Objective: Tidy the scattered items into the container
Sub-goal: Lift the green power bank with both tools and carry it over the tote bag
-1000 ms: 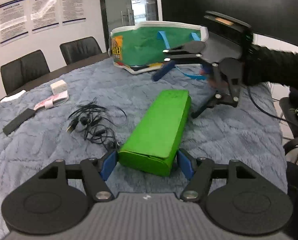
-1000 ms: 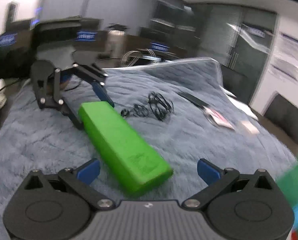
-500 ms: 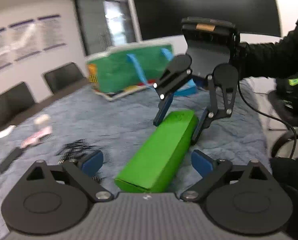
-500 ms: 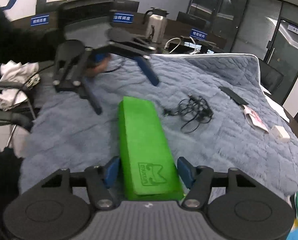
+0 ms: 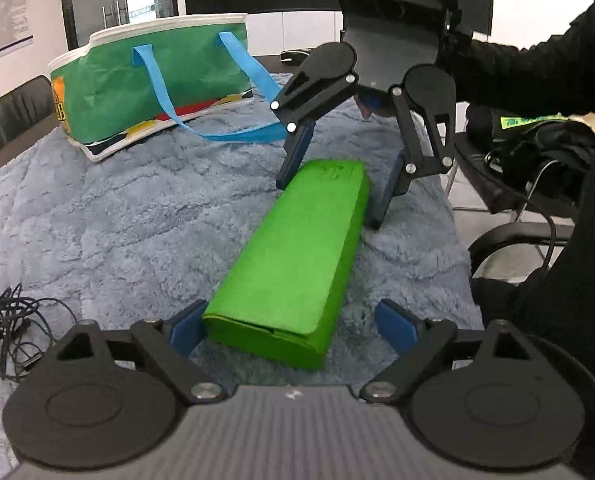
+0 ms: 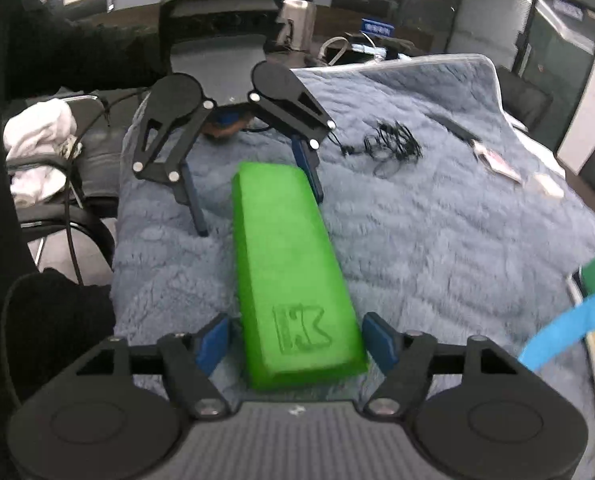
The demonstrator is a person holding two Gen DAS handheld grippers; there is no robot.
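Note:
A long green case (image 5: 297,248) lies on the blue-grey fleece blanket (image 5: 137,216). My left gripper (image 5: 293,324) is open around its near end; the left pad touches the case and the right pad stands apart. My right gripper (image 6: 297,340) straddles the other end (image 6: 293,280), with its pads close to both sides but small gaps showing. Each gripper also shows in the other's view: the right one (image 5: 337,176), the left one (image 6: 253,196). The green tote bag (image 5: 153,80) with blue handles stands at the back left.
A tangle of black cables (image 5: 5,328) lies at the left, also in the right wrist view (image 6: 389,144). A dark flat bar (image 6: 453,128), a pink packet (image 6: 497,164) and a white block (image 6: 549,188) lie further along. Office chairs (image 5: 509,184) stand off the table's edge.
Both grippers have come to opposite ends of the green case. The left gripper opened wider after being tight on its end. The right gripper swung round and lowered over the far end.

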